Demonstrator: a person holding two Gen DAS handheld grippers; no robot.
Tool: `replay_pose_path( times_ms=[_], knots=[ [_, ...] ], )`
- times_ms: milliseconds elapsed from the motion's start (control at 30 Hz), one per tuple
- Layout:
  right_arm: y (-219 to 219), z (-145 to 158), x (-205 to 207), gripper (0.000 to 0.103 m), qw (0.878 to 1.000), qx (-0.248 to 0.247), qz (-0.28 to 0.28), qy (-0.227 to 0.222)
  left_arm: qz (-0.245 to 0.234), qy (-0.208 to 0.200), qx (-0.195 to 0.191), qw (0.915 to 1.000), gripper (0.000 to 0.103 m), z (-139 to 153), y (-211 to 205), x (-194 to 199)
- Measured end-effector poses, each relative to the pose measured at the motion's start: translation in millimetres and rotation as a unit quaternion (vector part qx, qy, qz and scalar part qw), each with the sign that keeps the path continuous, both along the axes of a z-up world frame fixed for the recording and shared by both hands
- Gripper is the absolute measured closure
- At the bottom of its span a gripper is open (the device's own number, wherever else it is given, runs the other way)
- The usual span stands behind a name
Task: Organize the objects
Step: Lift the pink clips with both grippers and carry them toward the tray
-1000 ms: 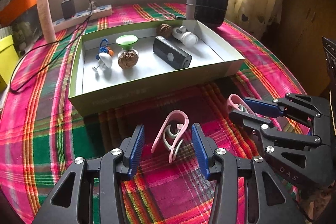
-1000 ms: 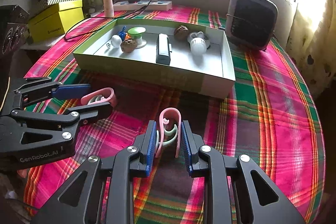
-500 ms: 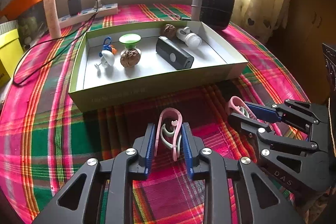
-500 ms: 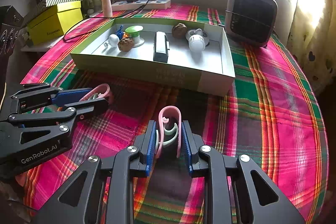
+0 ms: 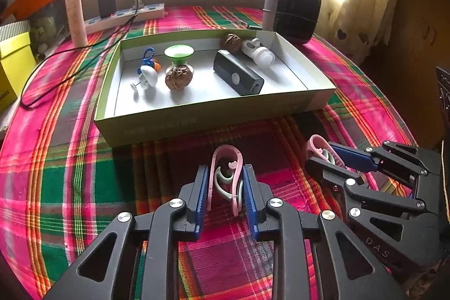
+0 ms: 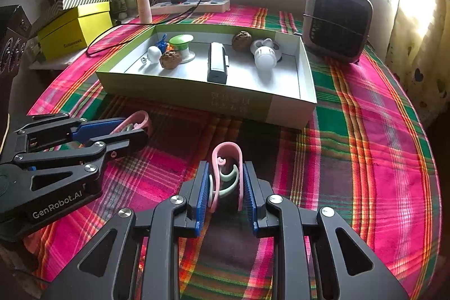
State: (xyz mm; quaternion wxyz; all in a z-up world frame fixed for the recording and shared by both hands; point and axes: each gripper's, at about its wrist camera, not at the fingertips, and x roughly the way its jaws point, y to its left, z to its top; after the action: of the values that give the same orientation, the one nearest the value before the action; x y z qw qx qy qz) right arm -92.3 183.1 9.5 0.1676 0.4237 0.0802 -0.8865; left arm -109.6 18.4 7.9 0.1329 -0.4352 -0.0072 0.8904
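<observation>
Two pink clips with pale green inner hooks lie on the plaid cloth in front of the box. My left gripper [image 5: 225, 182] is shut on one pink clip [image 5: 226, 159], its blue pads squeezing both sides. My right gripper [image 6: 225, 182] is shut on the other pink clip [image 6: 227, 156] in the same way. Each gripper shows in the other's view: the right gripper [image 5: 323, 156] at the right, the left gripper [image 6: 140, 128] at the left. The shallow green and white box [image 5: 202, 114] behind them holds two walnuts, a black case [image 5: 237, 75], a green-topped piece and small white items.
A small black and grey heater [image 5: 292, 10] stands behind the box at the right. A white power strip [image 5: 123, 16] with a charger and black cable runs along the back left. A yellow box [image 6: 73, 30] sits off the table's left. Curtains hang at the right.
My left gripper's jaws closed in from wide apart onto the pink clip. The right gripper stayed shut on its clip and did not move.
</observation>
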Motion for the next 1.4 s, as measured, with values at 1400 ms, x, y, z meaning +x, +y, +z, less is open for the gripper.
replay_pose_path(
  times_ms=[1400],
  knots=[
    [6.8,19.3,-5.0,0.078,1.0,-0.023,-0.002,0.017,0.008,0.021,0.002,0.9998,0.082,18.6,1.8,-3.2]
  ],
)
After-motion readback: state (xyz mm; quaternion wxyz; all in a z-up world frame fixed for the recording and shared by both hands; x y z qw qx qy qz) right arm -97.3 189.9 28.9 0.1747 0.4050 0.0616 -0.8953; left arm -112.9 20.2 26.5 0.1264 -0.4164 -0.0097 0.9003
